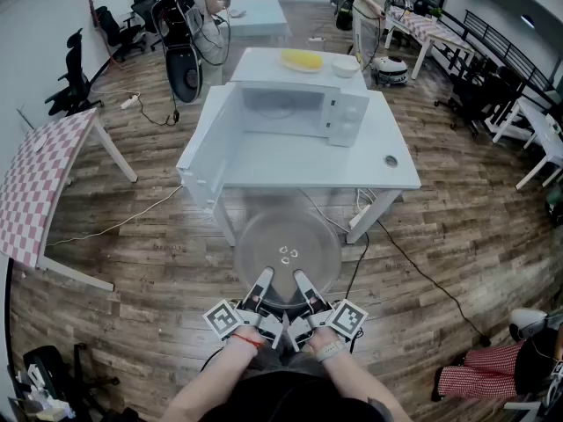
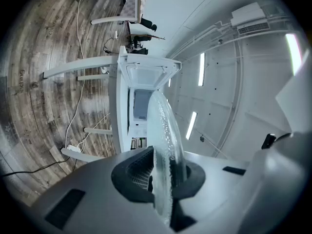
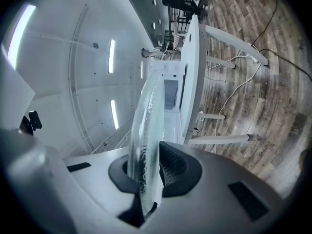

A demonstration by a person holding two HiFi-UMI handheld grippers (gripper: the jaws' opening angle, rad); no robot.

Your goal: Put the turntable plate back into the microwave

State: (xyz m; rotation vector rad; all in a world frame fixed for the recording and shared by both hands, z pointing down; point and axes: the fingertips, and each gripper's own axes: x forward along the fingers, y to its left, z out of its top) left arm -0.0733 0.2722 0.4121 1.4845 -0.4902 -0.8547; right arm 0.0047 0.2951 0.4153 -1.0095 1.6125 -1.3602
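Observation:
A round clear glass turntable plate (image 1: 287, 249) hangs level in front of me, short of the table's near edge. My left gripper (image 1: 261, 287) and right gripper (image 1: 305, 287) are both shut on its near rim, side by side. The left gripper view shows the plate (image 2: 165, 140) edge-on between the jaws, and so does the right gripper view, plate (image 3: 147, 135) clamped. Ahead on the white table (image 1: 290, 161) stands the white microwave (image 1: 295, 104), its door (image 1: 207, 143) swung wide to the left and the cavity (image 1: 280, 108) bare. The microwave (image 2: 141, 94) also shows beyond the plate.
A yellow item (image 1: 302, 59) and a white bowl (image 1: 345, 65) rest on top of the microwave. Cables (image 1: 413, 266) run over the wooden floor under the table. A checkered table (image 1: 40, 183) stands at left, people work at tables behind, and a person's checkered legs (image 1: 484, 372) are at lower right.

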